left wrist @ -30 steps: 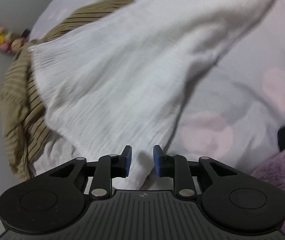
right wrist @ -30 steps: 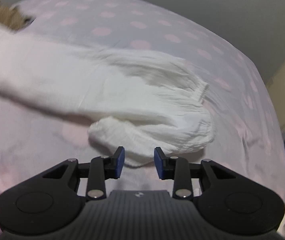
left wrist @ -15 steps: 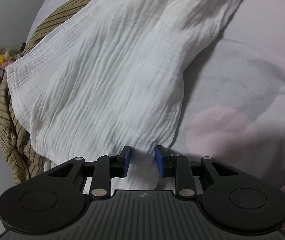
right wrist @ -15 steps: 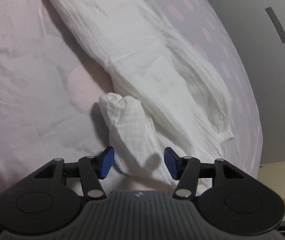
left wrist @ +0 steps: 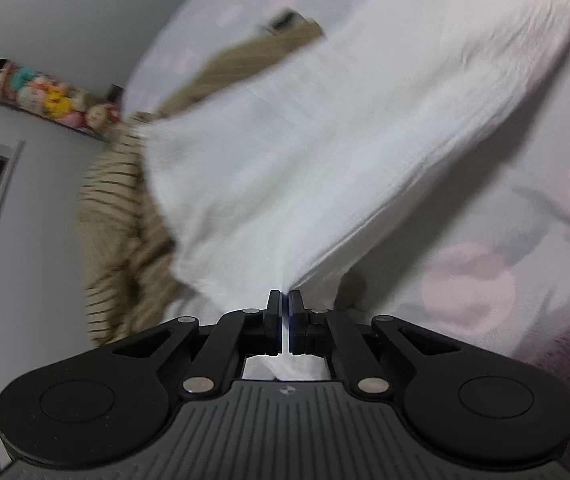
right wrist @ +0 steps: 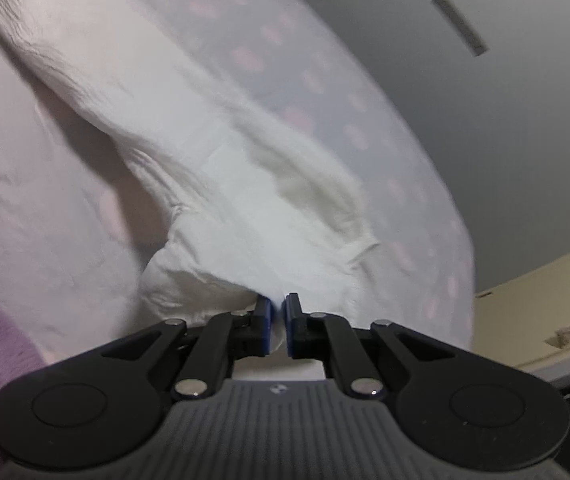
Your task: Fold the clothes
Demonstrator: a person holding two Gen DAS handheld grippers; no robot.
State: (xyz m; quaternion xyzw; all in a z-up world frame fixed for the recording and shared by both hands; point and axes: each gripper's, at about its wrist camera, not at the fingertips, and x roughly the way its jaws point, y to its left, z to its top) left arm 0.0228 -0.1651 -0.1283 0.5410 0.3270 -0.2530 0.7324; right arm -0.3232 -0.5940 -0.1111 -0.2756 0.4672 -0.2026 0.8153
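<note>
The left gripper (left wrist: 284, 300) is pinching an edge of the white garment (left wrist: 325, 152), its jaws having just closed until almost no gap is left, with thin cloth caught between them and a tuft showing behind the pads. The right gripper (right wrist: 278, 304) is doing the same at the other end of the white garment (right wrist: 221, 184), where its jaws have also just been closing onto a bunched fold near the gathered cuff.

From the left gripper the cloth is fanning away forward and to the right, rising off the dotted bedsheet (left wrist: 525, 240). From the right gripper it is running forward and off to the left as a long rumpled band, so its long axis seems to be stretching from one gripper to the other. A striped tan garment (left wrist: 125, 220) is lying ahead and to the left of the left gripper, partly under the white one.

The fabric is looking like crinkled gauze: light, limp and likely to sag in the middle. It probably will not slip much, but thin edges could pull free. Hems and corners seem the best places to hold, with both ends kept taut.
</note>
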